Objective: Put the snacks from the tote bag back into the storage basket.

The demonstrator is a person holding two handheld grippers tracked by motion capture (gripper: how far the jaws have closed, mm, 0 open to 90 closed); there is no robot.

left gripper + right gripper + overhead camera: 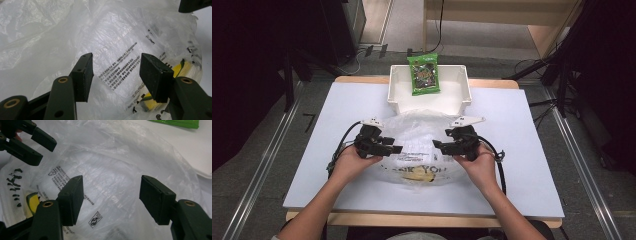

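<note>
- One clear plastic bag (417,145) is lying crumpled at the middle of the white table (522,150), with black print and a yellow mark on it.
- One white tray (397,92) is sitting just behind the bag — one green snack packet (424,74) is leaning inside it.
- Two grippers are hovering over the bag: the left gripper (393,148) and the right gripper (438,146) are facing each other, each with jaws standing apart, gripping nothing.
</note>
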